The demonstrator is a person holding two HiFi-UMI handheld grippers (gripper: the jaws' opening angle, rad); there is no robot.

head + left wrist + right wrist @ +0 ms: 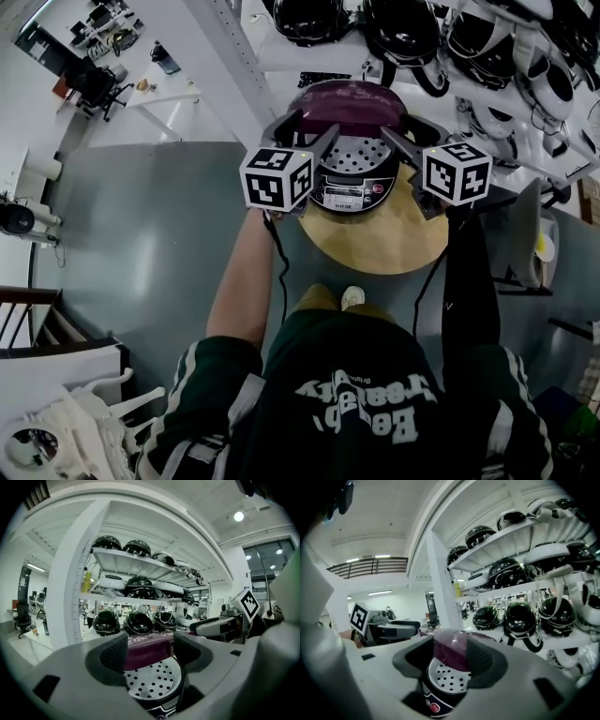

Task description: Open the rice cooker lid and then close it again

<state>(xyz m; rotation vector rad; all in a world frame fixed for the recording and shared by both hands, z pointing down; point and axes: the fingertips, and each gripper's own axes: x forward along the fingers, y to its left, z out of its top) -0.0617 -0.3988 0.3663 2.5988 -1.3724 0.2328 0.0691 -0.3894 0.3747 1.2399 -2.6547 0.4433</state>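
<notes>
Left tool point(307, 131): released; in the left gripper view its jaws stand apart with nothing pressed between the pads, and the cooker shows through the gap.
Right tool point(412, 141): also released; in the right gripper view its jaws are spread, and the purple lid is seen past them, not touched by them.
Tool positions: both are near the cooker's front, one on each side, pointing at it only slightly downward. Neither appears to touch it.
Rice cooker point(352, 183): it stands on a round wooden worktop point(384, 244), at the far edge, just in front of a shelf of helmets point(412, 37).
Lid point(352, 103): raised and tipped back behind the body. A white perforated plate point(354, 155) is bare below it; whether that plate belongs to the lid or sits in the pot I cannot tell.
Control panel point(349, 195): faces the person, uncovered.
Done so far: the opening half looks finished, since the lid is up and the inside is exposed.
Left to do: the closing half. The lid has to come forward and down onto the body, probably until it latches.
Next move, as I judge it: one tool goes to the top of the lid to push it down. A sideways shove on the body could slide the cooker.
</notes>
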